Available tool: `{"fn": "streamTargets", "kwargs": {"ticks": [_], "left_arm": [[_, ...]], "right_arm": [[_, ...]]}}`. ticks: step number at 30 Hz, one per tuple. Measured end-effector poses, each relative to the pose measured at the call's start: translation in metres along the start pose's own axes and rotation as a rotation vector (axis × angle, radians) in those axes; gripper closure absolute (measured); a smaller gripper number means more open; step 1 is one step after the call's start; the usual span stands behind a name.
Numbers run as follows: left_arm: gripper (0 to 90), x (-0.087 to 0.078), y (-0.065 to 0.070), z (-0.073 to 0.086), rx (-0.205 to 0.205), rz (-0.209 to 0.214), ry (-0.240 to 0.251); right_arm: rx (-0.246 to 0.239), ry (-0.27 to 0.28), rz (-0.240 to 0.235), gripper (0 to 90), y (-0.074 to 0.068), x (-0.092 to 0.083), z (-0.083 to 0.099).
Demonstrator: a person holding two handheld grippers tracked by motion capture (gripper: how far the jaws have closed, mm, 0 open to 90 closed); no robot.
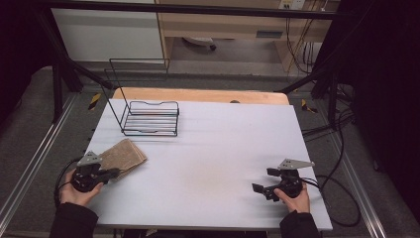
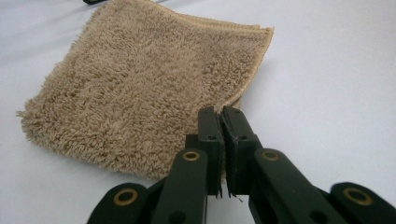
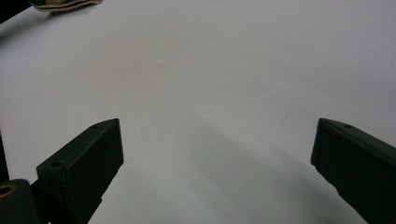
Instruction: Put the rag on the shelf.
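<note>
towel [image 2: 140, 84] corner sits pinched in my left claw [image 2: 220, 122] at the near left of the table [image 1: 213, 148], my right claw [image 3: 215, 154] gapes empty over bare top, so the grab looks done and carrying it to the rack [image 1: 148, 119] beyond remains.

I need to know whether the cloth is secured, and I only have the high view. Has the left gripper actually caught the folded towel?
Observer: Yes. In the left gripper view the left gripper is shut on the corner of the towel.
Operator: How much of it is caught?
Observer: Just the corner edge; the rest lies flat on the table.
Operator: And the right gripper?
Observer: The right gripper stands wide open over bare table, nothing between its jaws.
</note>
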State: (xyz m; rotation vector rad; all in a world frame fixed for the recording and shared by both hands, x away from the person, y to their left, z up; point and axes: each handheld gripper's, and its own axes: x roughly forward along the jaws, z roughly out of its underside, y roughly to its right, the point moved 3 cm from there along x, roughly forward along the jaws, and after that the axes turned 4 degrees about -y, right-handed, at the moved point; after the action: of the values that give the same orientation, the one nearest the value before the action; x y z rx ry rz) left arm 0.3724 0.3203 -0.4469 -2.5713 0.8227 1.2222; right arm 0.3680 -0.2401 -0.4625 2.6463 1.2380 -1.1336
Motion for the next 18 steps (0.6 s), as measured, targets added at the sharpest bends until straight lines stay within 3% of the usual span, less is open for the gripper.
{"fn": "streamTargets", "kwargs": {"ticks": [5,9,14,16,17,18], "left_arm": [[86.0,-0.003,0.007,0.005,0.024,-0.010,-0.025],[86.1,-0.008,0.004,0.011,0.010,0.002,-0.040],[83.6,-0.011,0.001,0.015,-0.024,0.026,0.008],[71.5,-0.010,0.001,0.014,-0.035,0.032,0.025],[71.5,-0.010,0.001,0.012,-0.042,0.037,0.034],[64.8,-0.010,0.001,0.011,-0.049,0.039,0.044]], "right_arm": [[0.000,-0.004,-0.002,3.1,-0.001,0.000,0.000],[-0.012,-0.010,0.001,3.1,-0.002,0.002,-0.001],[-0.017,-0.013,-0.004,3.1,-0.005,0.005,-0.002],[-0.017,-0.013,-0.005,3.1,-0.005,0.006,-0.002],[-0.017,-0.013,-0.005,3.1,-0.005,0.006,-0.002],[-0.022,-0.014,0.002,3.0,-0.006,0.006,-0.002]]}}
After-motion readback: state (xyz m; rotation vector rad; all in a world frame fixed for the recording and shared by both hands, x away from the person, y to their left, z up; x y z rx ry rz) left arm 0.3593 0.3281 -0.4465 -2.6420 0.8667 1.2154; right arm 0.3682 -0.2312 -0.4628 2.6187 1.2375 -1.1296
